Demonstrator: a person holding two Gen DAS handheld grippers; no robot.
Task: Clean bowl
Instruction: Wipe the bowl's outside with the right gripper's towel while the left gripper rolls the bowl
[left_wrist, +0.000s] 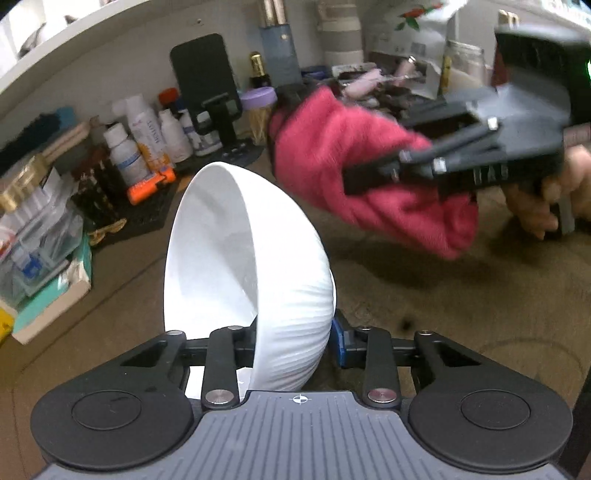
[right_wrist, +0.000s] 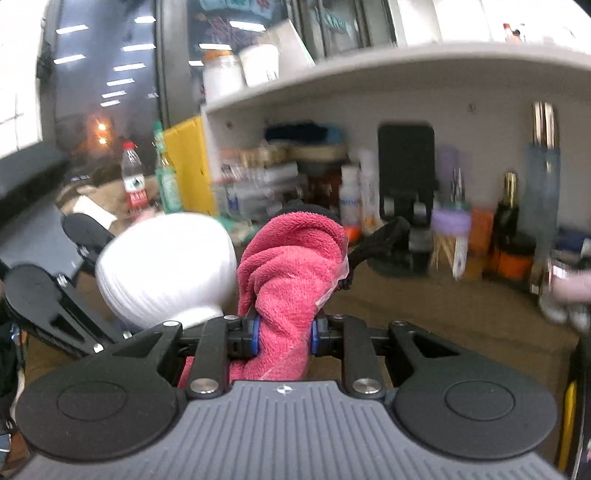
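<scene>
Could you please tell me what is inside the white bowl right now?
The visible inner wall of the white bowl looks bare and clean. Its outer wall and the left tongs hide the rest.

The bowl (left_wrist: 236, 258) looks like glossy white ceramic, smooth inside and finely ribbed outside. The cloth (right_wrist: 291, 273) is pink terry, fluffy and matt (one edge shows a clear plastic film). The grippers' bodies are matt black and ribbed grey plastic with shiny metal pins. The tabletop (left_wrist: 461, 295) looks dull brown and scuffed.
</scene>
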